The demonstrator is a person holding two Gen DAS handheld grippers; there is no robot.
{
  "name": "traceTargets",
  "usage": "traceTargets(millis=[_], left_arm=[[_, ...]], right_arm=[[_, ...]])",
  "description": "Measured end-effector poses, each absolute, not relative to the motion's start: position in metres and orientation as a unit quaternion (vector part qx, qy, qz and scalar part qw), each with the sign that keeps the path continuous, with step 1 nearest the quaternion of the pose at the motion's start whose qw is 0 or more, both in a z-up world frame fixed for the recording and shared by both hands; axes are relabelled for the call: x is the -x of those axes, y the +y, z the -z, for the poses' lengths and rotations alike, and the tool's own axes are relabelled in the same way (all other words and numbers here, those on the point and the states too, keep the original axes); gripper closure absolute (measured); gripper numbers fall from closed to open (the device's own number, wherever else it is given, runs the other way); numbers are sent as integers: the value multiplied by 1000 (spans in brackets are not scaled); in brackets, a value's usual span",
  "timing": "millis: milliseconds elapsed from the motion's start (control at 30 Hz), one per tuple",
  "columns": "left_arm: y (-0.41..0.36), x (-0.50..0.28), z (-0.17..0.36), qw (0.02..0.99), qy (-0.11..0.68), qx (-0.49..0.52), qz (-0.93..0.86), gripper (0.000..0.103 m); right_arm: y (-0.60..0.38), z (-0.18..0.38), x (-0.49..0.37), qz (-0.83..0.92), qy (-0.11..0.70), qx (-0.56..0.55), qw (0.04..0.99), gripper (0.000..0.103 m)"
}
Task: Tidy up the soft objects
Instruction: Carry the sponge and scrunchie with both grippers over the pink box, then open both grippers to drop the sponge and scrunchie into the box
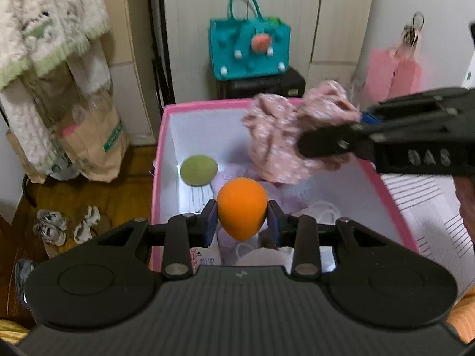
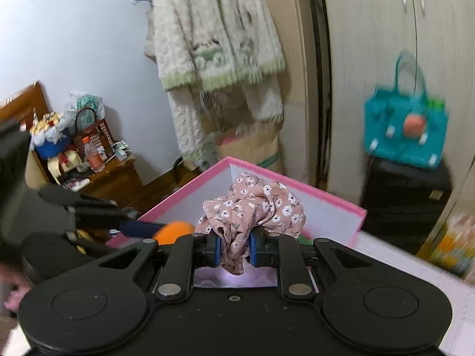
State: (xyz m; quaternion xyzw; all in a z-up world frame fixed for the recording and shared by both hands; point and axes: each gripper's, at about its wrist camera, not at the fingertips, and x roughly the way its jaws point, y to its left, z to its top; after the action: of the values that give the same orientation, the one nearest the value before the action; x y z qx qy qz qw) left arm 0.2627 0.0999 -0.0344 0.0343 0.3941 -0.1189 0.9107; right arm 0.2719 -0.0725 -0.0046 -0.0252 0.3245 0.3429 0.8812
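Pink-rimmed white cardboard box (image 1: 166,160) held a green foam ball (image 1: 199,169). Left hand-held gripper (image 1: 242,222) gripped an orange foam egg (image 1: 241,207) above it; right hand-held gripper (image 2: 234,249) clamped a pink floral fabric scrunchie (image 2: 255,207).

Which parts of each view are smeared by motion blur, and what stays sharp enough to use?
Left wrist view: the orange ball in the left claw is crisp, while the floral cloth and the right claw are smeared. Right wrist view: the floral cloth is sharp, the teal bag streaked; both views bow at the edges.
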Motion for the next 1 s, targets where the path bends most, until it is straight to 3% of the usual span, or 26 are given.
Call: traceTargets(millis=[200,667,733,800,933,1000], left_arm=[[95,-291,49,893,434,-47,108,69],[73,-290,55,888,426,-104,140,68],[69,-292,55,889,424,-110,133,67],[70,-293,55,887,431,-109,124,59],[77,-280,48,897,413,-94,122,53],[81,-273,44,905,401,-81,116,53]], right_arm=[[-55,30,-316,-338,393,-6,855,81],[-38,56,-364,-305,471,-36,827,77],[-41,60,-364,-299,473,-33,828,67],[-43,63,-362,-299,485,-34,821,51],[-49,52,-342,-293,469,-9,833,46],[-55,42,-328,-296,455,-5,840,36]])
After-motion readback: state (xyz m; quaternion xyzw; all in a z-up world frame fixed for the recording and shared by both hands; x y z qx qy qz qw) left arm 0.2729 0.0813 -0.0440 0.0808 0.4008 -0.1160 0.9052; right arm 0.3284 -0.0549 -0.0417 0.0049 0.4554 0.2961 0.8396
